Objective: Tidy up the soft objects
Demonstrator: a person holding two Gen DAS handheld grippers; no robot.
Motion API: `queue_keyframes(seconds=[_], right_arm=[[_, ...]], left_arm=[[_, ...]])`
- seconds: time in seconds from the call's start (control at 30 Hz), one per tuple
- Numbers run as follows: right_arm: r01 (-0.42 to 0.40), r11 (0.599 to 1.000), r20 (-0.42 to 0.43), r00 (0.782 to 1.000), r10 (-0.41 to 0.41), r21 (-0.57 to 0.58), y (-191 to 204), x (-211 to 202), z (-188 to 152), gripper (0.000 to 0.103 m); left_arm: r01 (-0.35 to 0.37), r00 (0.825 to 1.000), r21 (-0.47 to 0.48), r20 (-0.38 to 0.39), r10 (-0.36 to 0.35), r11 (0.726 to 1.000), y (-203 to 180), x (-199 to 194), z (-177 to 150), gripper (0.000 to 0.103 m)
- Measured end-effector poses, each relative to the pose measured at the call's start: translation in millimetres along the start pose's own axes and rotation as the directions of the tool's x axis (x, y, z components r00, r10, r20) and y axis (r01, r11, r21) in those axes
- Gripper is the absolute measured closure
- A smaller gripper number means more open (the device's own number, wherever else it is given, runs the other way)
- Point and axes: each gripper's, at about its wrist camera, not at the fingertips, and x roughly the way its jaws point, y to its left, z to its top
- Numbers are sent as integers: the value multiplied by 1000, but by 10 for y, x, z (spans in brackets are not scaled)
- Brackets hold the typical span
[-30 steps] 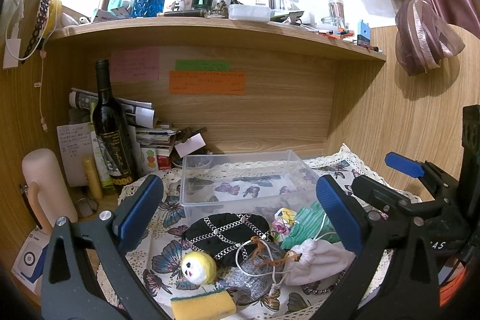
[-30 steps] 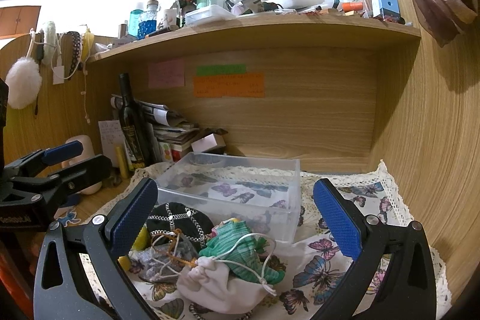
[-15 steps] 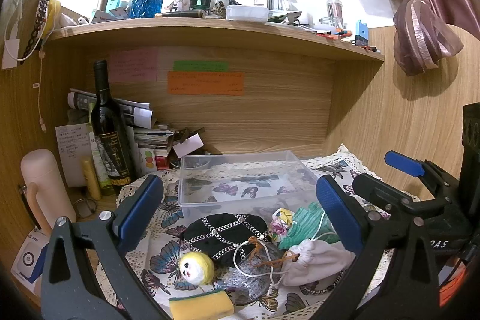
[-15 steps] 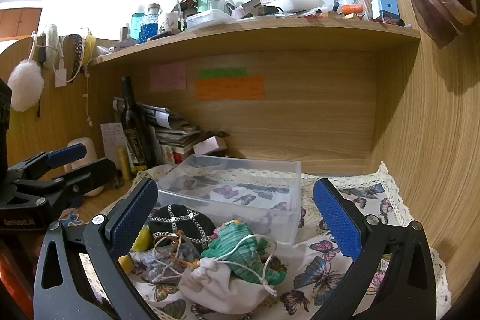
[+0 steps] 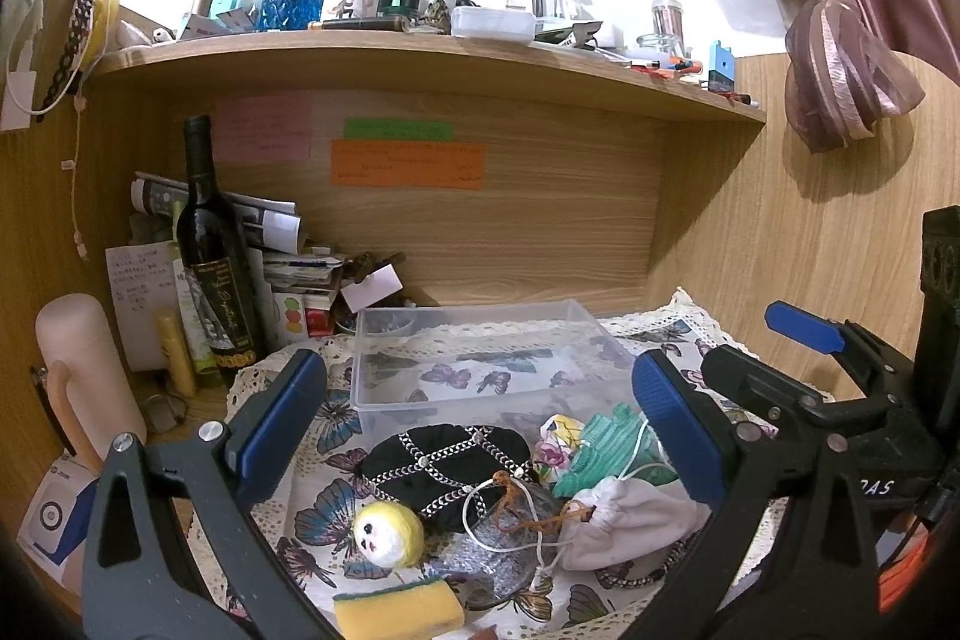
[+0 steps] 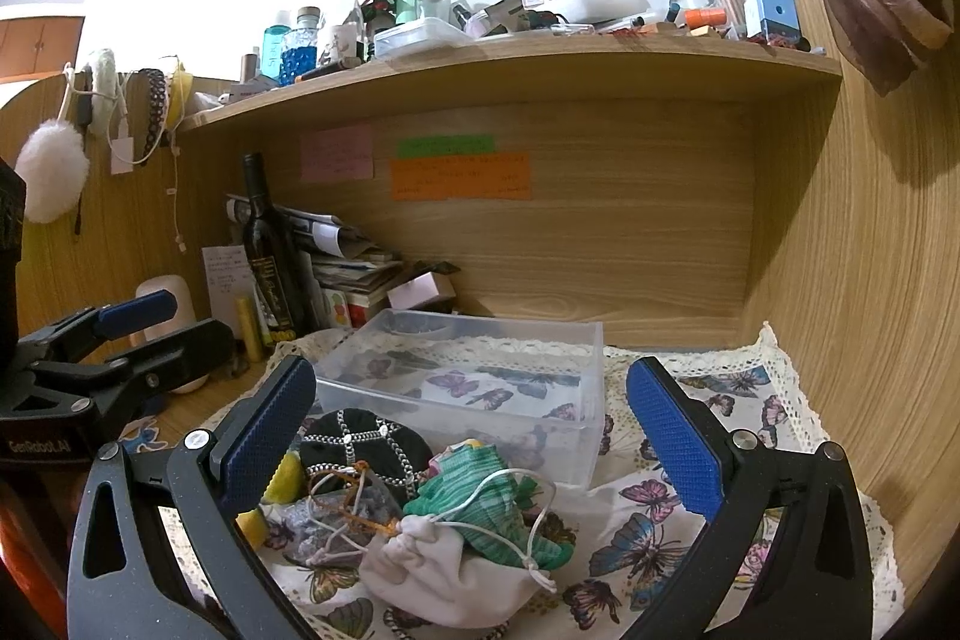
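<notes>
A pile of soft things lies on the butterfly cloth point(image 5: 324, 514) in front of a clear plastic box point(image 5: 480, 358), which holds nothing. The pile has a black chain-patterned pouch point(image 5: 444, 460), a yellow ball with a white face point(image 5: 387, 532), a yellow sponge point(image 5: 399, 610), a grey pouch point(image 5: 510, 538), a white drawstring bag point(image 5: 630, 520) and a green striped cloth point(image 5: 606, 448). My left gripper point(image 5: 480, 436) is open above the pile. My right gripper point(image 6: 468, 436) is open over the green cloth point(image 6: 486, 508) and white bag point(image 6: 456, 574). Both are empty.
A wine bottle point(image 5: 213, 256), papers and small boxes stand at the back left. A pink cylinder point(image 5: 84, 376) stands at the far left. A crowded shelf point(image 5: 420, 46) runs overhead. A wooden wall point(image 6: 870, 316) closes the right side.
Both grippers have drifted slightly; the views shift a little. The soft things and the box have not moved. Both grippers stay open.
</notes>
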Motion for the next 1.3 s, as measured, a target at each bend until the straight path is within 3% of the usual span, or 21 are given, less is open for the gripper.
queue_keyframes(seconds=[0.3,0.4,0.63,0.87,1.0,1.3], right_arm=[[-6,1000,-5,1000,6,5,26,26,-17,0],[-13,1000,-13,1000,13,18,-1,23,-46,0],[-23,1000,-64,998,23,2,14,41,-237,8],[-54,997,-219,973,65,55,-15,281,-588,11],[-61,996,-282,956,78,69,-32,367,-749,27],[-105,994,-359,927,110,34,44,492,-942,44]], left_arm=[[35,999,-9,-10,-36,999,48,18,-39,2],[20,1000,-3,-17,-20,1000,69,9,-72,16],[-22,993,-35,-113,17,999,253,81,-291,17],[-54,966,-71,-256,34,996,395,172,-691,16],[-77,951,-72,-306,52,994,402,213,-859,14],[-79,914,-90,-405,36,993,388,351,-1164,15]])
